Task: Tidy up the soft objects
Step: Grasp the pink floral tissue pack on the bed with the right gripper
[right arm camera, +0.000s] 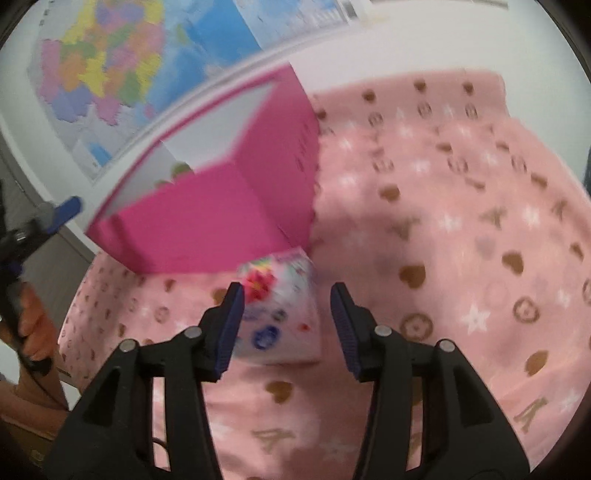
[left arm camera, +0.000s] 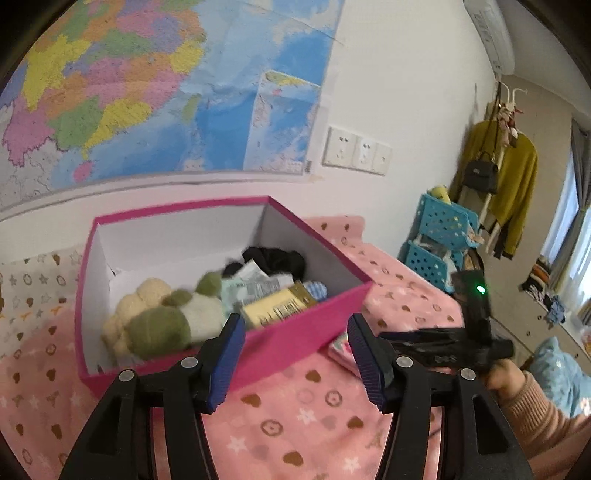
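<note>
Left gripper (left arm camera: 295,356) jaws apart, nothing between them, hanging over the near wall of the open pink cardboard box (left arm camera: 295,341). Box sits on the pink patterned fleece blanket (left arm camera: 295,417) and holds a green-and-cream plush toy (left arm camera: 162,321), a yellow packet (left arm camera: 277,308) and black fabric (left arm camera: 277,260). Right gripper (right arm camera: 286,325) open, straddling a white floral-print soft pack (right arm camera: 284,314) lying on the blanket just beside the box's corner; pads not pressing it.

wall map (left arm camera: 129,85), sockets (left arm camera: 356,151), AC unit (left arm camera: 489,35), mustard cardigan (left arm camera: 517,184)
</note>
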`<state>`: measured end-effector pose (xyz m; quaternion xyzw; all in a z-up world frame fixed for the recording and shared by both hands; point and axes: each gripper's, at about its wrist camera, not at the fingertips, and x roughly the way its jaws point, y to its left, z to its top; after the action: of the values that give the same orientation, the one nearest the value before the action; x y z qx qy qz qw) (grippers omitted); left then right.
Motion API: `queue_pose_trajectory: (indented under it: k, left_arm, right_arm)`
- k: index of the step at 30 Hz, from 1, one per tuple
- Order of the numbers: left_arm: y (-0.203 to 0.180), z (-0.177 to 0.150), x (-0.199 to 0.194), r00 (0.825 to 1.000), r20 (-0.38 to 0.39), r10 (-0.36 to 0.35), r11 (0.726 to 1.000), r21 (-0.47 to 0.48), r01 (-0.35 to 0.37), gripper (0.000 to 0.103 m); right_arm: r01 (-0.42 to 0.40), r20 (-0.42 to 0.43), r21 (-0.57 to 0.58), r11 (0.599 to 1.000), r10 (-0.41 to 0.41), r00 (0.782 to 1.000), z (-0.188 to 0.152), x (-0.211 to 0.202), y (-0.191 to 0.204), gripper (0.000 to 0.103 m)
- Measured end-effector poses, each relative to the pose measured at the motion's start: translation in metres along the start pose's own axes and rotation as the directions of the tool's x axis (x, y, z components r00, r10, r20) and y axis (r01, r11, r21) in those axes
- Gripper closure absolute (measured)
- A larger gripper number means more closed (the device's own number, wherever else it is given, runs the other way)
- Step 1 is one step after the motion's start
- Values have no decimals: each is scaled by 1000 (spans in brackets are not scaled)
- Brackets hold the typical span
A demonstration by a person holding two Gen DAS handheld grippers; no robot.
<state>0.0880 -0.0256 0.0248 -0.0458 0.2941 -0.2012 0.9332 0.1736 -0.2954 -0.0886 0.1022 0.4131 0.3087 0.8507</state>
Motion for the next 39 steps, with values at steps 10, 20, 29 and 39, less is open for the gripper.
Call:
queue_pose_trajectory:
  k: [10,20,29,39]
  left_arm:
    - [5,-37,22,991,-133,-5,1000,-31,1,44]
    - [17,-64,50,968,-245,-60,995,-87,39,46]
    - [12,-71,66,949,-292,-119,991,-89,97,60]
    - [5,-85,58,930,-325,-173,984,-102,147,67]
  right_arm:
    - [-129,-98,-204,971,111,989,-15,26,50,55]
    - [-227,-134,-309,924,194,972,-29,29,96,55]
    - [-246,-93,-128,961,235,968,-49,-5,73,55]
    - [-245,-99,-60,968,238,966,-49,10,74,58]
